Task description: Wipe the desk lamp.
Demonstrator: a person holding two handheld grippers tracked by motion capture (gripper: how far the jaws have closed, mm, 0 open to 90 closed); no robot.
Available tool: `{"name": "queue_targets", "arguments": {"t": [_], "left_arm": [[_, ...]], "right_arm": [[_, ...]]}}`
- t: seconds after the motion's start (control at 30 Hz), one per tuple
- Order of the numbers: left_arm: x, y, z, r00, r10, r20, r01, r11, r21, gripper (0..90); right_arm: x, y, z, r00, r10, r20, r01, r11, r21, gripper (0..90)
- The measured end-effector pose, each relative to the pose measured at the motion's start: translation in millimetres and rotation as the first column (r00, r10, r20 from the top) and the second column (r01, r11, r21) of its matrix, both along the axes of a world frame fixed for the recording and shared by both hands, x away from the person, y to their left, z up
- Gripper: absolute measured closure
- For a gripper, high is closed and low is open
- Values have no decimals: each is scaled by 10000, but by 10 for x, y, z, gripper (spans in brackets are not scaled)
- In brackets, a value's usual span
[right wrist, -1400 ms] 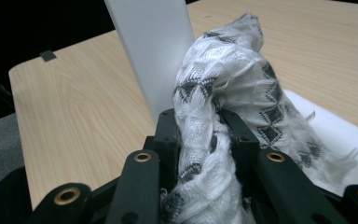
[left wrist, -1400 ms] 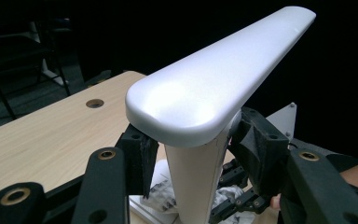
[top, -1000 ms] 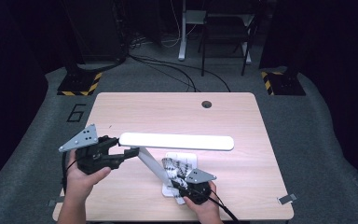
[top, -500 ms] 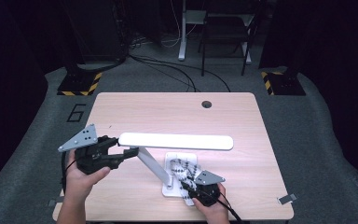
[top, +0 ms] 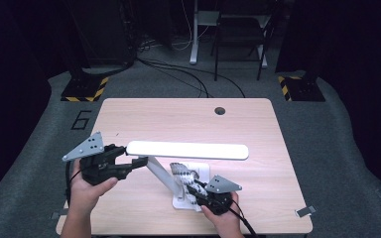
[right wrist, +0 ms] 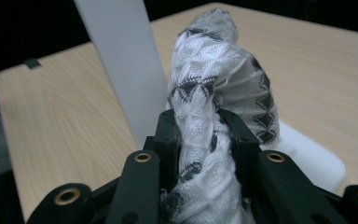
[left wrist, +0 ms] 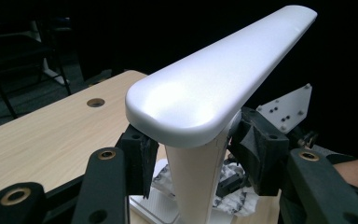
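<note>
A white desk lamp stands on the table, its long head [top: 186,149] level above a slanted arm [top: 161,173] and a flat base [top: 201,171]. My left gripper [top: 141,162] is shut on the arm just under the head [left wrist: 214,79], with its jaws on either side of the arm [left wrist: 196,182]. A white cloth with a black pattern [right wrist: 214,93] is bunched up between the jaws of my right gripper [right wrist: 200,135], which is shut on it. That gripper [top: 193,191] hovers over the base's near edge, and the cloth [top: 181,171] rests against the base by the arm.
The light wooden table [top: 129,119] has a round cable hole [top: 220,110] near its far edge. Beyond it on the dark floor are cables, a chair and stands with striped feet [top: 84,91]. The person's hands come in at the near edge.
My right gripper has risen slightly and shifted a little to the right with the cloth in it. The left gripper and the lamp have stayed where they were.
</note>
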State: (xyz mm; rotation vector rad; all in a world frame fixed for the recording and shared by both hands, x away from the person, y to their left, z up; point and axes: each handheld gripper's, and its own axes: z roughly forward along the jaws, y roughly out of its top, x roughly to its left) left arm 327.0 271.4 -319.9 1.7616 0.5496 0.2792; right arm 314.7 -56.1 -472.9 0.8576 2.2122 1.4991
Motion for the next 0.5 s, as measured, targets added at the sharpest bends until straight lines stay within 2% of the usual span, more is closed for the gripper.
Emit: {"name": "queue_targets", "arguments": {"t": [0.23, 0.5], "left_arm": [[-2, -5, -2, 10000, -15, 9, 15, 10000, -12, 515], [-10, -14, 3, 10000, -25, 5, 25, 10000, 59, 515]], "right_arm": [[-54, 194, 336, 9949, 685, 734, -731, 9954, 617, 706], [-69, 339, 528, 9889, 1110, 990, -1196, 9891, 857, 706]]}}
